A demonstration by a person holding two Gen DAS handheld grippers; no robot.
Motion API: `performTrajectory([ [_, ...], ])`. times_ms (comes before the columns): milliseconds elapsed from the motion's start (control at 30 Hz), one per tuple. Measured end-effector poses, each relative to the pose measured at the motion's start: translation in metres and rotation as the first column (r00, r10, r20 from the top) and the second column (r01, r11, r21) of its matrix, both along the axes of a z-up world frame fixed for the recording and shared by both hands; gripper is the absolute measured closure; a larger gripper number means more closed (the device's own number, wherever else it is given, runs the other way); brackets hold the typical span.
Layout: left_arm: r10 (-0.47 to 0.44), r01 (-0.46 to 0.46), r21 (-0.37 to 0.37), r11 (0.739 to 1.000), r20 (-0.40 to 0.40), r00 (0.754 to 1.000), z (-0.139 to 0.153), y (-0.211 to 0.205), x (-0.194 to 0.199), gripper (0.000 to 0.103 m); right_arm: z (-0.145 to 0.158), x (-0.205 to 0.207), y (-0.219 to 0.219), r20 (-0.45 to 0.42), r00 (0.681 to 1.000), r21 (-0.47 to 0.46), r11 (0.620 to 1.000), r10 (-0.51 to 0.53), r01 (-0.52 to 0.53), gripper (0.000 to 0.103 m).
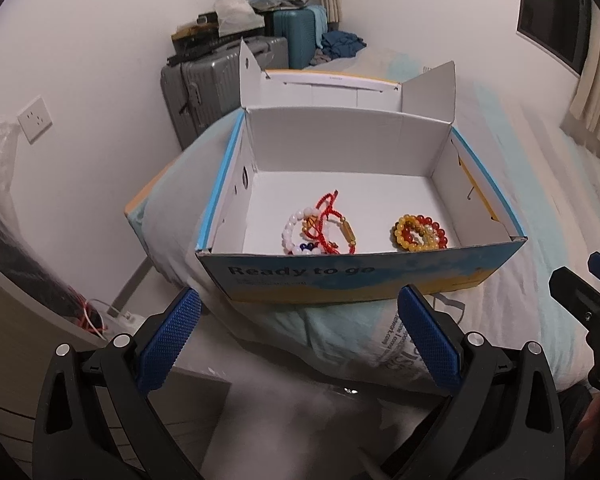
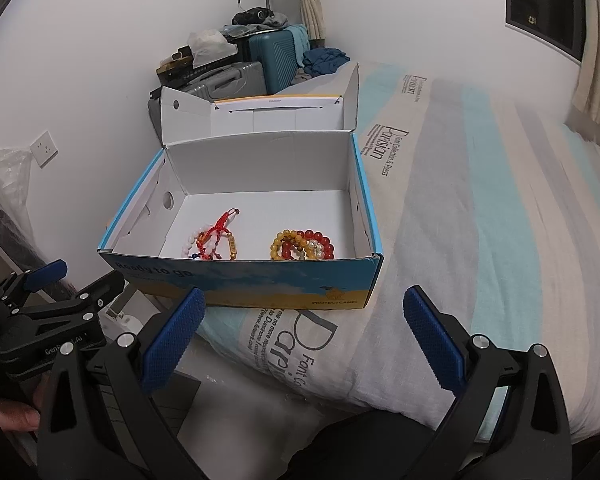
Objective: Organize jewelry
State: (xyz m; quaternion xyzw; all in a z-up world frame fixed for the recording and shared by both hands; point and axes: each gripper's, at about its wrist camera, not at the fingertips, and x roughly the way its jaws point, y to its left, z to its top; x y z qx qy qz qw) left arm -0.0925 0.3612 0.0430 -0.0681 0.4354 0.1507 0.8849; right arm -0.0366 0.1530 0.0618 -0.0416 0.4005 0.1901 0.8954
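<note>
Two heaps of jewelry are seen on the white floor of an open cardboard box [image 1: 340, 276]: a red cord bracelet tangled with white beads [image 1: 320, 232] lies to the left, and stacked amber and red bead bracelets [image 1: 419, 232] lie to the right, apart from it. The box is set on a striped bed [image 2: 480, 220]. The left tool [image 1: 300, 340] and right tool [image 2: 304, 340] are held wide open and empty, short of the box.
</note>
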Motion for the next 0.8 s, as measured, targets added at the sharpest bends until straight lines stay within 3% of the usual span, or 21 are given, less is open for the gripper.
performTrajectory([
  [633, 0.028, -0.029, 0.006, 1.000, 0.022, 0.999, 0.0016, -0.0003, -0.0043, 0.006, -0.0024, 0.0005, 0.0029, -0.006, 1.000, 0.007, 1.000, -0.001, 0.001, 0.008],
  [800, 0.037, -0.038, 0.082, 0.996, 0.013, 0.999, 0.0046, -0.0064, -0.0029, 0.006, -0.0032, 0.0006, 0.0038, -0.006, 1.000, 0.007, 1.000, -0.003, 0.003, 0.008],
])
